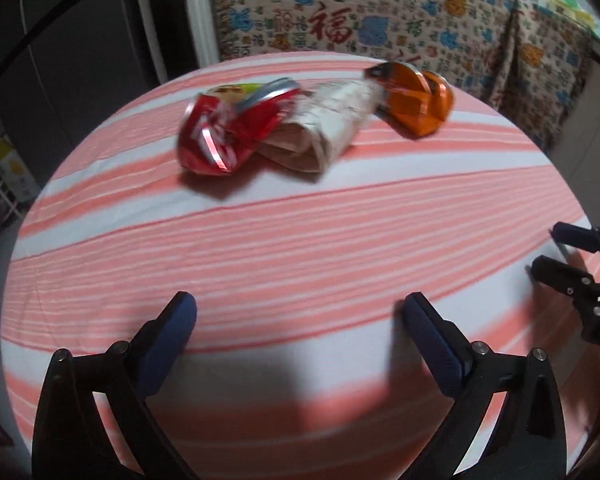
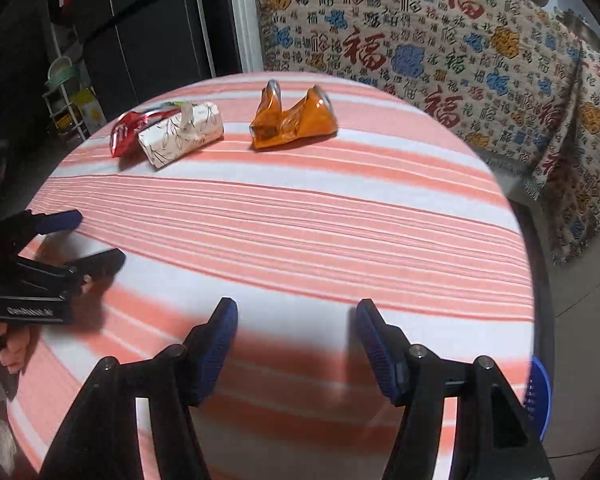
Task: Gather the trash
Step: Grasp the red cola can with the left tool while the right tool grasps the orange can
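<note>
A crushed red can [image 1: 220,132] [image 2: 126,132], a crumpled white patterned paper pack [image 1: 328,124] [image 2: 182,134] and a crushed orange can [image 1: 414,98] [image 2: 292,120] lie at the far side of a table with a pink-and-white striped cloth [image 1: 300,248] [image 2: 320,220]. The red can touches the paper pack. My left gripper [image 1: 300,308] [image 2: 100,238] is open and empty over the near part of the table. My right gripper [image 2: 296,312] [image 1: 544,250] is open and empty to its right, also near the front.
A patterned cloth [image 1: 380,12] [image 2: 440,48] hangs behind the table. A dark cabinet [image 1: 80,60] and a small shelf rack [image 2: 66,96] stand at the left. A blue basket's rim [image 2: 540,396] shows past the table's right edge.
</note>
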Motion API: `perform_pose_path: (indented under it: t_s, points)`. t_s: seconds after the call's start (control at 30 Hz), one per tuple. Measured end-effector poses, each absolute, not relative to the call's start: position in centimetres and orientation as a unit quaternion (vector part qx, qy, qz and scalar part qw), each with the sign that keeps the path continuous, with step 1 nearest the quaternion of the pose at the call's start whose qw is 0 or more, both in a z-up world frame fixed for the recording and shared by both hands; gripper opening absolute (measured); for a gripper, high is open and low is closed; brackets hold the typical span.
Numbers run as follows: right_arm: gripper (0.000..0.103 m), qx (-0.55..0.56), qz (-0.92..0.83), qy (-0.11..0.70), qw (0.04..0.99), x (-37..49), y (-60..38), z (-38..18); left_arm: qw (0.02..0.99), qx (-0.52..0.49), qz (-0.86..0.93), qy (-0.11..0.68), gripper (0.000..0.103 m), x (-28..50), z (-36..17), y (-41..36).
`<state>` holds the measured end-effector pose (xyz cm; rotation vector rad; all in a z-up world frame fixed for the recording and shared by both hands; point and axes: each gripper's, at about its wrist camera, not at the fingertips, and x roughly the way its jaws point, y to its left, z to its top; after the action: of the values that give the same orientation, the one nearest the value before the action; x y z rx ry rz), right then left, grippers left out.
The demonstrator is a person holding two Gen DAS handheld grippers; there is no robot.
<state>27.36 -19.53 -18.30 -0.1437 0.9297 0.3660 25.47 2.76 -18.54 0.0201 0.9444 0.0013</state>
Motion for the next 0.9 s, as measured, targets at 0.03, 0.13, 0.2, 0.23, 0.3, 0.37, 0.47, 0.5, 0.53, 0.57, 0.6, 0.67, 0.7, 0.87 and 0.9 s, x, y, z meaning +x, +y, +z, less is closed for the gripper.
perform_pose_path:
  t_s: [0.03, 0.13, 0.2, 0.23, 0.3, 0.37, 0.47, 0.5, 0.53, 0.57, 0.6, 0.67, 0.7, 0.87, 0.9]
  points:
    - [0.068, -0.075, 0.170, 0.439, 0.879, 27.5, -18.9, -18.5, 0.891, 0.008, 0.000, 0.455, 0.103, 25.8, -18.6, 3.4]
    - [0.074, -0.087, 0.166, 0.431, 0.883, 28.1, -18.0, -18.7, 0.890, 0.004, -0.002, 0.457, 0.103, 26.8, -18.6, 4.5]
    - [0.078, -0.086, 0.165, 0.427, 0.885, 28.6, -17.7, -18.8, 0.890, 0.004, -0.001, 0.456, 0.103, 27.2, -18.6, 5.4]
    - [0.079, -0.085, 0.167, 0.427, 0.884, 28.9, -17.6, -18.9, 0.890, 0.004, 0.000, 0.457, 0.103, 27.5, -18.6, 5.8]
    - [0.079, -0.085, 0.171, 0.428, 0.884, 29.3, -17.5, -19.0, 0.889, 0.000, 0.000, 0.458, 0.102, 27.3, -18.4, 6.6]
    - [0.079, -0.086, 0.173, 0.428, 0.883, 29.7, -17.5, -19.1, 0.892, -0.013, -0.001, 0.451, 0.101, 27.8, -17.7, 7.2]
    - [0.077, -0.077, 0.164, 0.426, 0.886, 30.1, -17.7, -19.0, 0.907, -0.049, -0.011, 0.419, 0.101, 27.6, -15.4, 8.6]
    - [0.077, -0.065, 0.162, 0.418, 0.892, 30.2, -17.8, -18.7, 0.910, -0.059, -0.014, 0.411, 0.100, 27.8, -14.7, 8.9]
    - [0.074, -0.054, 0.166, 0.409, 0.896, 30.2, -17.9, -18.2, 0.911, -0.066, -0.017, 0.407, 0.100, 28.2, -14.2, 9.3]
    - [0.071, -0.038, 0.173, 0.396, 0.901, 30.4, -18.0, -17.4, 0.912, -0.069, -0.018, 0.404, 0.098, 28.9, -13.7, 9.6]
    - [0.069, -0.024, 0.179, 0.388, 0.904, 30.6, -17.9, -16.8, 0.914, -0.069, -0.018, 0.400, 0.092, 29.8, -13.3, 9.8]
    - [0.065, 0.018, 0.193, 0.377, 0.906, 31.5, -17.8, -15.7, 0.915, -0.069, -0.016, 0.398, 0.088, 31.2, -13.3, 10.3]
    - [0.064, 0.030, 0.199, 0.377, 0.904, 32.0, -17.5, -15.5, 0.913, -0.071, -0.014, 0.402, 0.085, 31.7, -13.5, 10.5]
    - [0.053, 0.041, 0.217, 0.386, 0.896, 34.3, -15.3, -15.8, 0.908, -0.091, -0.018, 0.409, 0.074, 33.0, -14.8, 10.8]
    - [0.053, 0.044, 0.217, 0.385, 0.896, 34.6, -15.0, -15.8, 0.910, -0.092, -0.018, 0.404, 0.074, 33.2, -14.7, 10.9]
